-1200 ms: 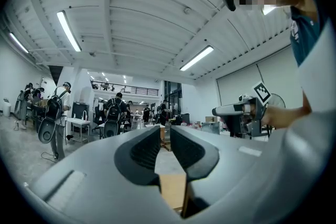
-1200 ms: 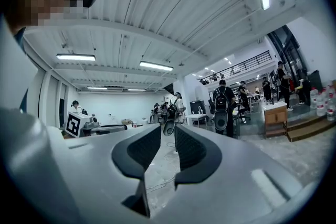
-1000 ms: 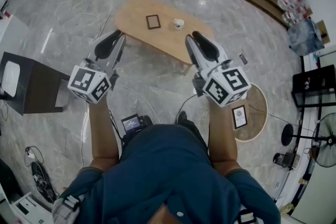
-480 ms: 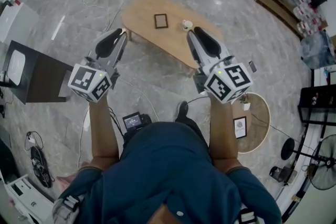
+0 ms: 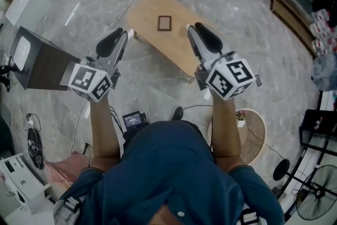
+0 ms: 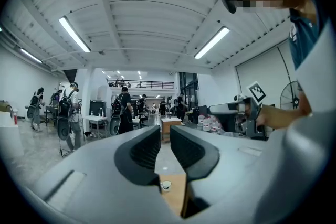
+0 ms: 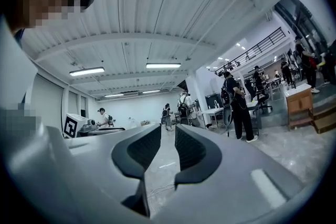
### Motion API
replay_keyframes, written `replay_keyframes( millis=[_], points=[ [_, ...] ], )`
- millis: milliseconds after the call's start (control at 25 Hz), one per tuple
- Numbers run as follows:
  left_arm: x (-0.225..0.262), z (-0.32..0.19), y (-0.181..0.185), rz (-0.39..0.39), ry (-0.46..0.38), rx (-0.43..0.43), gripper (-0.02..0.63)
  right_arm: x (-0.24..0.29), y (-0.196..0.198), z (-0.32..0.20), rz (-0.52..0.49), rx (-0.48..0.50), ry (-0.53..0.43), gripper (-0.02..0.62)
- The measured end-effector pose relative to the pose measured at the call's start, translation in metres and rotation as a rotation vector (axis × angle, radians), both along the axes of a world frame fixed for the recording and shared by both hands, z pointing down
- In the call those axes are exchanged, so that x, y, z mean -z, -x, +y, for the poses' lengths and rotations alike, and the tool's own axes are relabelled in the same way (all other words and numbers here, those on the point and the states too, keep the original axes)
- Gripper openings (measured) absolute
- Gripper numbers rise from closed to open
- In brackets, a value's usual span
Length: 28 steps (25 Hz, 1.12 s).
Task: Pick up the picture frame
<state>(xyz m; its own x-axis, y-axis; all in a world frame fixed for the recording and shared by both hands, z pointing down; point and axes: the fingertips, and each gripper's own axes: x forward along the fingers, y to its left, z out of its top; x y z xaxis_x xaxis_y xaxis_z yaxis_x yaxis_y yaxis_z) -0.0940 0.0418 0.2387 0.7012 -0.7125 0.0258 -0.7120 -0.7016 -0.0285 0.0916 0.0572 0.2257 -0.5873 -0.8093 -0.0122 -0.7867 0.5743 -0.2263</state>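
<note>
Left gripper: the grey two-jaw left gripper [image 6: 165, 136] is held level, its jaws clenched together on nothing.
Right gripper: the matching grey right gripper [image 7: 168, 134] is also level, its jaws drawn together and empty.
Floor: a stretch of grey marbled floor [image 5: 158, 79] lies between the person and the table.
Table: the low oval light-wood table [image 5: 181, 55] is ahead of both grippers and not yet within reach.
Picture frame: the small dark-edged rectangular picture frame [image 5: 164, 22] apparently lies flat on the tabletop, untouched.
Cup: a small white cup [image 6: 166, 185] stands on the same top and should be kept clear of.
Step in hand: this looks like the approach. Spread one gripper's jaws before arriving, tip it downward and take the frame by one edge, since a flat frame offers little to pinch.
</note>
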Motion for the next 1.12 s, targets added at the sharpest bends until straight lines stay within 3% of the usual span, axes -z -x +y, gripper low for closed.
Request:
replay_keyframes(
  millis=[320, 600, 800, 1120],
  points=[
    [-0.001, -0.005, -0.022, -0.028, -0.003, 0.064, 0.057, 0.000, -0.025, -0.021, -0.021, 0.065, -0.008, 0.069],
    [0.001, -0.016, -0.024, -0.041, 0.003, 0.065, 0.057, -0.002, -0.028, -0.033, -0.035, 0.059, 0.002, 0.069],
    [-0.007, -0.042, -0.018, -0.020, 0.011, 0.023, 0.057, -0.010, -0.024, -0.047, -0.015, 0.013, 0.017, 0.069],
    [-0.001, -0.109, -0.034, 0.015, -0.003, -0.134, 0.057, -0.002, -0.034, -0.084, 0.010, -0.141, 0.013, 0.069]
  ],
)
